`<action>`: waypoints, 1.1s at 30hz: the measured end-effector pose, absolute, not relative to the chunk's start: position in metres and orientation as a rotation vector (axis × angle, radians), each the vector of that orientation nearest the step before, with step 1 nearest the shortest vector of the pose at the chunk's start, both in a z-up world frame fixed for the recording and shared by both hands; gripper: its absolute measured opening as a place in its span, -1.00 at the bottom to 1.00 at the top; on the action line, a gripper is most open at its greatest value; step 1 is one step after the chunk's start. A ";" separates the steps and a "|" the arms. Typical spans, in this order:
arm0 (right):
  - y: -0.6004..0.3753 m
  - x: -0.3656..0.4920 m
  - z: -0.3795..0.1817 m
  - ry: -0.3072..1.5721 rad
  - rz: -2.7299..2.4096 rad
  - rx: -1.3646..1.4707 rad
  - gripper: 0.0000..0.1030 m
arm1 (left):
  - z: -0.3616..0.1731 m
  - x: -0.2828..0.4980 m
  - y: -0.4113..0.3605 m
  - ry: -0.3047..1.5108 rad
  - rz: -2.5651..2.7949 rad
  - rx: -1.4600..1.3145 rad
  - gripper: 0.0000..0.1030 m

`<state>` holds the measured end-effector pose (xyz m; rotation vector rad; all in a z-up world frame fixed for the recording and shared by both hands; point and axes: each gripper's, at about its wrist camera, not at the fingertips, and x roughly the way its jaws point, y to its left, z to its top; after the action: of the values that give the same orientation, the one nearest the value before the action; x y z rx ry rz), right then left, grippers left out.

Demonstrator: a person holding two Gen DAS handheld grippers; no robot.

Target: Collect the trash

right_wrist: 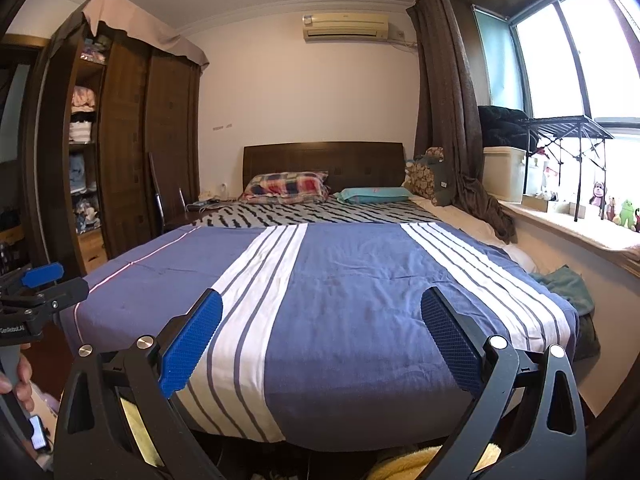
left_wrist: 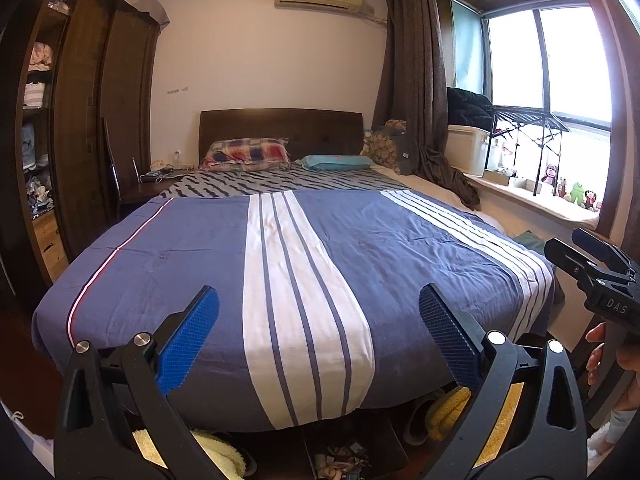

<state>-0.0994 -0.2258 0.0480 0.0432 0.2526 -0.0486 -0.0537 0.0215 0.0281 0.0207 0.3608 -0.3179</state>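
Both grippers are held at the foot of a bed covered by a blue quilt with white stripes. My left gripper is open and empty, its blue pads wide apart. My right gripper is open and empty too; it also shows at the right edge of the left wrist view. The left gripper shows at the left edge of the right wrist view. Small crumpled scraps lie on the floor under the foot of the bed, between yellow fluffy slippers.
A dark wooden wardrobe with open shelves stands on the left. A bedside table with cables is by the headboard. Pillows lie at the bed's head. A window sill with plush toys and a rack runs along the right.
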 end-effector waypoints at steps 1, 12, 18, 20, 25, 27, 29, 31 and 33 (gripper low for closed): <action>-0.225 -0.100 0.048 0.251 -0.048 0.044 0.93 | 0.028 -0.053 0.022 0.360 -0.318 0.019 0.85; -0.225 -0.102 0.048 0.241 -0.049 0.053 0.94 | 0.028 -0.056 0.023 0.337 -0.310 0.012 0.84; -0.226 -0.103 0.048 0.238 -0.048 0.056 0.94 | 0.029 -0.057 0.024 0.332 -0.308 0.009 0.84; -0.226 -0.103 0.048 0.237 -0.048 0.057 0.93 | 0.030 -0.057 0.025 0.328 -0.306 0.010 0.84; -0.225 -0.103 0.048 0.241 -0.043 0.058 0.94 | 0.031 -0.057 0.026 0.323 -0.307 0.009 0.85; -0.225 -0.104 0.049 0.238 -0.040 0.060 0.94 | 0.032 -0.057 0.026 0.319 -0.307 0.009 0.84; -0.225 -0.105 0.050 0.234 -0.039 0.060 0.94 | 0.032 -0.057 0.026 0.317 -0.307 0.008 0.84; -0.226 -0.105 0.050 0.232 -0.039 0.064 0.94 | 0.031 -0.057 0.027 0.315 -0.306 0.007 0.85; -0.227 -0.106 0.050 0.233 -0.039 0.068 0.94 | 0.031 -0.057 0.027 0.316 -0.307 0.005 0.85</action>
<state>-0.1060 -0.2265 0.0499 0.0676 0.2327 -0.0386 -0.0568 0.0269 0.0315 0.0054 0.3164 -0.3068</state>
